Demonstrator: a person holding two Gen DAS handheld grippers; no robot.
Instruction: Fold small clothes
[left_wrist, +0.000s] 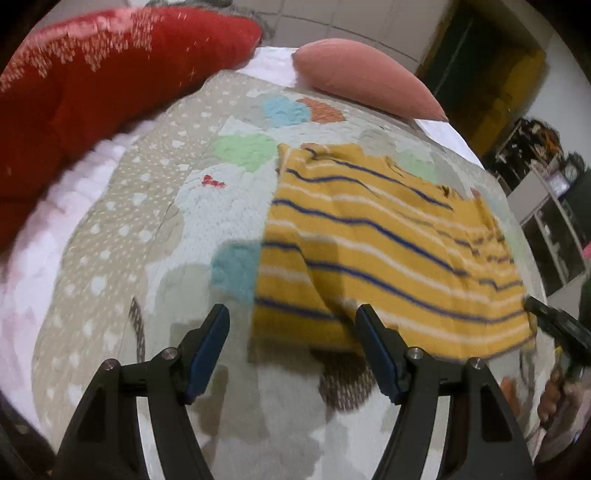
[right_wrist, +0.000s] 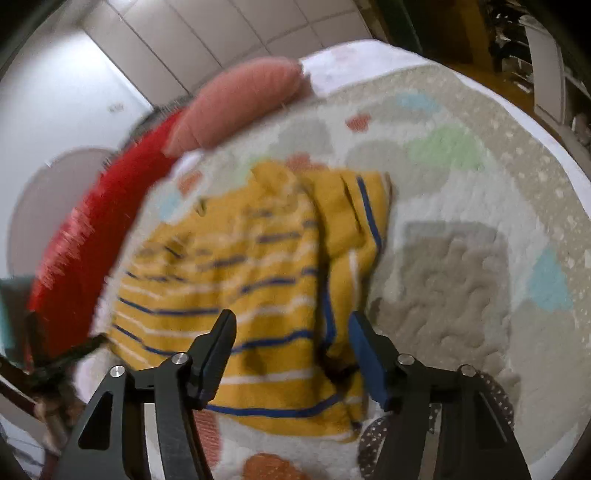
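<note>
A yellow striped shirt (left_wrist: 373, 236) lies partly folded on the patterned blanket (left_wrist: 155, 229) that covers the bed, roughly in the blanket's middle, with a red pillow (left_wrist: 92, 81) and a pink pillow (left_wrist: 365, 77) along the far edge. One side of the shirt already appears turned over onto itself, so the step in hand is probably the next fold. To do it well, each tool should take the near hem at a corner, pinching both layers cleanly, and the two should lift together and carry the hem evenly toward the collar so the stripes stay lined up and no crease bunches. The left tool (left_wrist: 291, 325) hangs spread wide just above the shirt's near-left corner, holding nothing. The right tool (right_wrist: 291, 332) is likewise spread wide over the near hem, empty; whether its fingers touch the cloth cannot be told through the blur.
</note>
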